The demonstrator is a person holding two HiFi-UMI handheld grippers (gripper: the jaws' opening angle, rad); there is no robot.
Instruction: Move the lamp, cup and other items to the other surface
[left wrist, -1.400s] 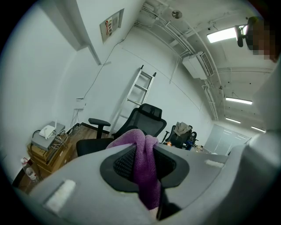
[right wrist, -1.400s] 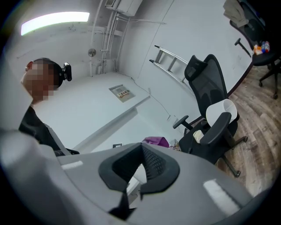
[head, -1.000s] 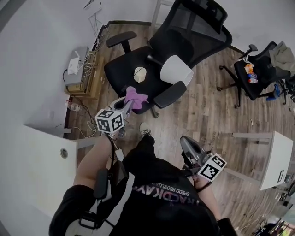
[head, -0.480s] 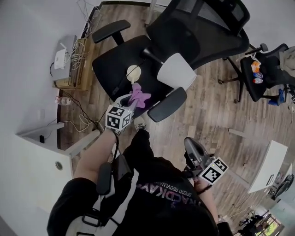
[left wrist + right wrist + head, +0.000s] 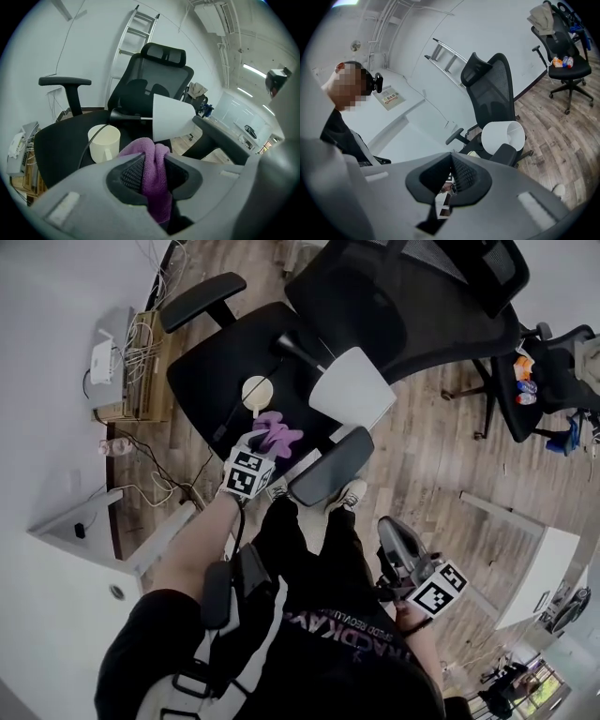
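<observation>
The left gripper (image 5: pixel 153 161) is clamped nearly shut on a soft purple cloth (image 5: pixel 140 146) over the black office chair's seat (image 5: pixel 61 140), near the cream ceramic mug (image 5: pixel 104 142) and tipped white-shaded lamp (image 5: pixel 171 117) there. The right gripper's (image 5: pixel 451 176) jaws meet, empty. White print on the person's black shirt (image 5: pixel 319 671) is unreadable.

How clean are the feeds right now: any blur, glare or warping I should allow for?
Head view: evenly lit and sharp, heavy fisheye bowing the floorboards. Left gripper view: purple cloth and cup crisp, corners vignetted black. Right gripper view: lamp shade clear, frame edges warped, no glare.
</observation>
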